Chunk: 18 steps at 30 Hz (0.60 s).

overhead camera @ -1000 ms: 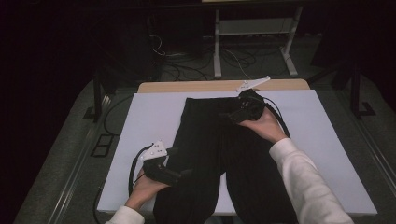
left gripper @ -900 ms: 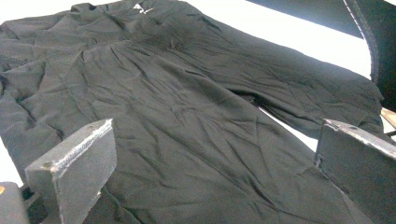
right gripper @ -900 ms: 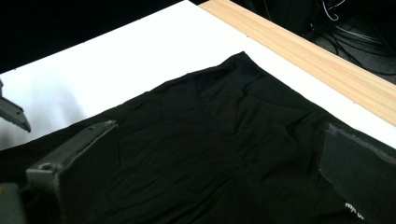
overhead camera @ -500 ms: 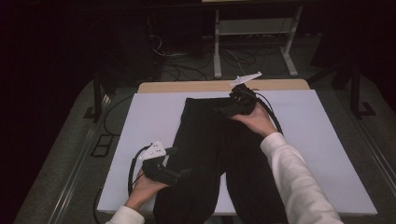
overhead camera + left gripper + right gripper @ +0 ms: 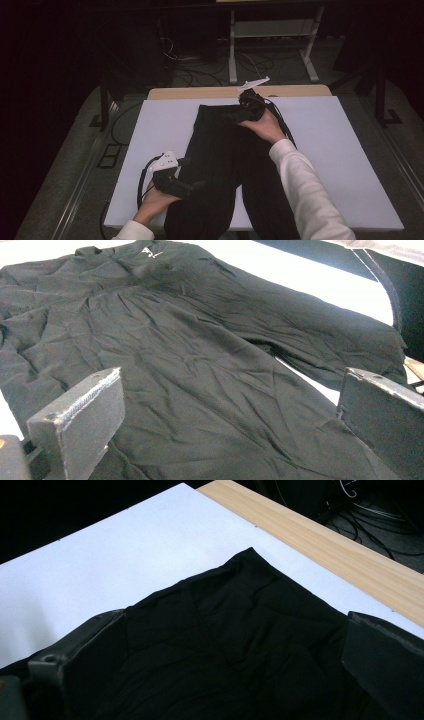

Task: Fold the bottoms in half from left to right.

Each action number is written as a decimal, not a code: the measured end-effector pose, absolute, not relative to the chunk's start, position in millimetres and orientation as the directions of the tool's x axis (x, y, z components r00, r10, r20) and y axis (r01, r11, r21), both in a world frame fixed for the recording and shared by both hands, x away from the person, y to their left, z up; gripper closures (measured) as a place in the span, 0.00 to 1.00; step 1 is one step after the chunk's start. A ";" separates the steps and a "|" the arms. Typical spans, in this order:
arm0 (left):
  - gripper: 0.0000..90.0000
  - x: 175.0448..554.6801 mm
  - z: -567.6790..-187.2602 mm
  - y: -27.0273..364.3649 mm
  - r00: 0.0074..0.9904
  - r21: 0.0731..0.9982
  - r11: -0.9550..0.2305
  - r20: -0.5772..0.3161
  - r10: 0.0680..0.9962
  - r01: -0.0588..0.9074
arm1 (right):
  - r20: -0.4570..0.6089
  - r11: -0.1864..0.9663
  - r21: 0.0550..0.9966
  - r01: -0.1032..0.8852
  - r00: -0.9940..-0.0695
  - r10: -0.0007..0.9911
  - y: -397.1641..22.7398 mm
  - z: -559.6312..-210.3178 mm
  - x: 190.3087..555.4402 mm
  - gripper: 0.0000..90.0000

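1. A pair of black trousers (image 5: 227, 165) is lying flat on the white board (image 5: 350, 165) that is covering the table. Its long axis is running from the far edge toward the person, with the legs hanging over the near edge.
2. The right gripper (image 5: 239, 116) is hovering at the far end of the trousers, near the wooden strip (image 5: 200, 93). In the right gripper view its jaws are standing wide apart, grasping nothing, with the far hem (image 5: 250, 552) lying just ahead of them.
3. The left gripper (image 5: 192, 186) is sitting at the left edge of the near leg. In the left gripper view its jaws are spread wide over wrinkled cloth (image 5: 200, 370), holding nothing.
4. Judgement: the right gripper is nearer the far end, so a fold toward the person would start there. Its jaws would need to drop onto the cloth edge directly ahead.
5. No containers are present on the board.
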<state>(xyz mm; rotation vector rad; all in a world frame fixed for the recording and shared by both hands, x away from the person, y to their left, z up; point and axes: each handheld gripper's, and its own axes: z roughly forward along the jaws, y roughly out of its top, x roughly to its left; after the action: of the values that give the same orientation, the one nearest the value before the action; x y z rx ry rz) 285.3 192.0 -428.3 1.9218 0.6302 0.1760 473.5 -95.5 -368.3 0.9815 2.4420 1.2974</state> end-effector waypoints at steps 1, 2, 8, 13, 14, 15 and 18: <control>0.00 285.3 -428.2 192.0 0.850 0.887 -0.304 -0.160 0.502 0.346 | 0.122 0.390 0.797 0.460 -0.757 0.642 -94.3 -368.9 474.9 0.00; 0.00 285.3 -428.2 192.1 0.850 0.887 -0.304 -0.160 0.502 0.347 | 0.122 0.391 0.797 0.461 -0.756 0.643 -93.1 -369.3 476.2 0.00; 0.00 285.5 -428.3 192.3 0.849 0.887 -0.303 -0.162 0.503 0.349 | 0.131 0.376 0.802 0.464 -0.751 0.647 -86.7 -370.7 484.1 0.00; 0.00 285.6 -428.9 192.0 0.849 0.885 -0.306 -0.164 0.502 0.351 | 0.138 0.369 0.802 0.469 -0.747 0.650 -81.7 -373.7 488.8 0.00; 0.00 285.6 -428.8 192.0 0.850 0.885 -0.306 -0.163 0.502 0.350 | 0.144 0.362 0.804 0.472 -0.745 0.652 -81.0 -374.2 489.5 0.00; 0.00 285.5 -428.8 192.0 0.850 0.886 -0.305 -0.163 0.501 0.350 | 0.145 0.361 0.805 0.471 -0.745 0.651 -80.1 -374.7 490.4 0.00; 0.00 285.4 -428.5 192.4 0.849 0.887 -0.302 -0.163 0.503 0.349 | 0.145 0.361 0.803 0.474 -0.744 0.653 -77.0 -376.2 493.4 0.00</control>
<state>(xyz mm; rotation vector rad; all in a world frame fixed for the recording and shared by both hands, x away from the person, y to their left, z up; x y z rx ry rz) 285.4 192.4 -428.5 1.9198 0.6338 0.1740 493.4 -77.0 -376.2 1.0165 2.4208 1.3264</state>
